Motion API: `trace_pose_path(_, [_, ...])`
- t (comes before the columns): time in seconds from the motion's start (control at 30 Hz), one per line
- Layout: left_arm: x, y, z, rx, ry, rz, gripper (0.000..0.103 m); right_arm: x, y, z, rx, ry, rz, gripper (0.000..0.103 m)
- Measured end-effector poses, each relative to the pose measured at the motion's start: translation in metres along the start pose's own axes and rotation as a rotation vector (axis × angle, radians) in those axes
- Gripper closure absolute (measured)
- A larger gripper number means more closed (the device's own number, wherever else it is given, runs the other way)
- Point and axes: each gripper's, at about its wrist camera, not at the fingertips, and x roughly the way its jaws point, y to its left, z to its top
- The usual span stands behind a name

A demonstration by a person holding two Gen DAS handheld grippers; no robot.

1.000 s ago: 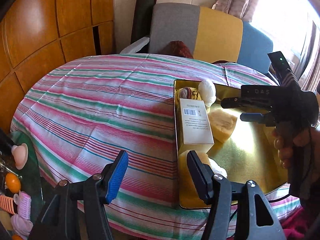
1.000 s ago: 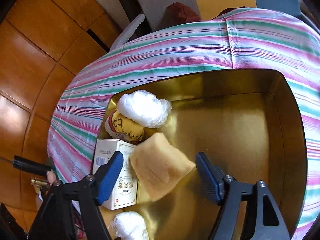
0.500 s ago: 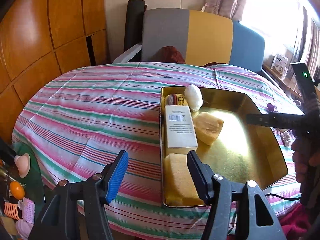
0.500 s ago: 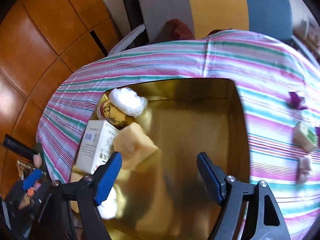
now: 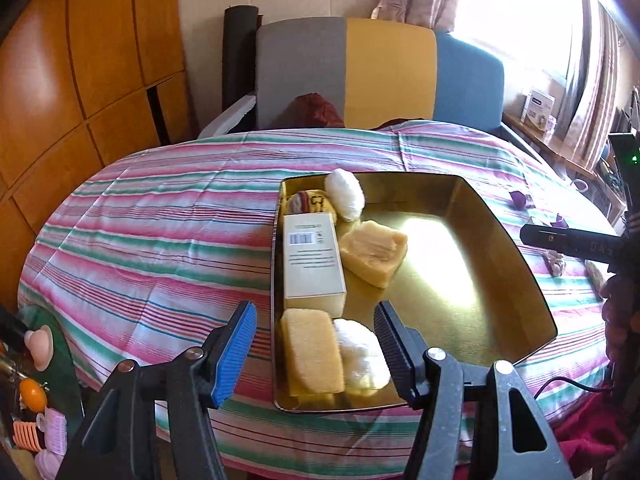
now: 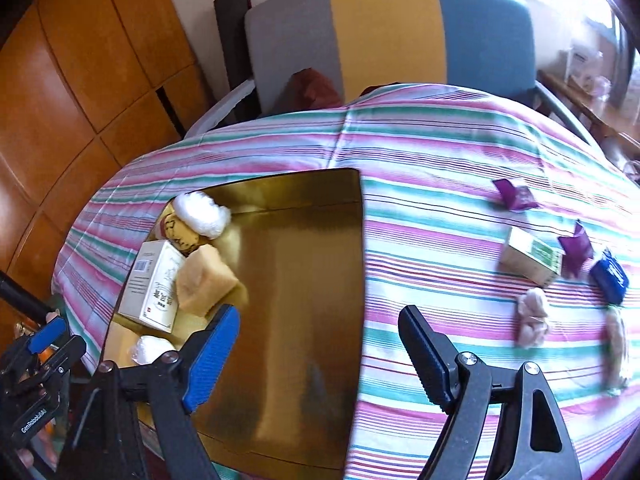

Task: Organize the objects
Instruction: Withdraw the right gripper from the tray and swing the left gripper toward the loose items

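Both the left gripper (image 5: 314, 346) and the right gripper (image 6: 318, 354) hang empty, fingers apart. The shiny gold rectangular tray (image 6: 288, 360) holds several items at frame left; loose packets, like the green-and-tan small carton (image 6: 530, 257), wait right. Next, likely reaching right to fetch one.

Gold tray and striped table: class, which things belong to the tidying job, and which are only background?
Job: gold tray, white box, sponge block, green carton, purple packets, blue packet.

Background: armchair, wooden panels, striped tablecloth.
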Motion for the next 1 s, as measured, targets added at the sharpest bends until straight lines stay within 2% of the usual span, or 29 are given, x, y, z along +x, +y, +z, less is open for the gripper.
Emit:
trace_pose_path(0.53, [0.002,-0.041,0.003,0.086,0.008,-0.053,0.041,-0.03,-0.074,-0.013,0.109,-0.045,-0.102,0.016])
trace_pose_path(1.0, [0.006,-0.082,0.013,0.172,0.008,-0.099,0.041,-0.074,-0.185,-0.011,0.249,-0.13,-0.319,0.013])
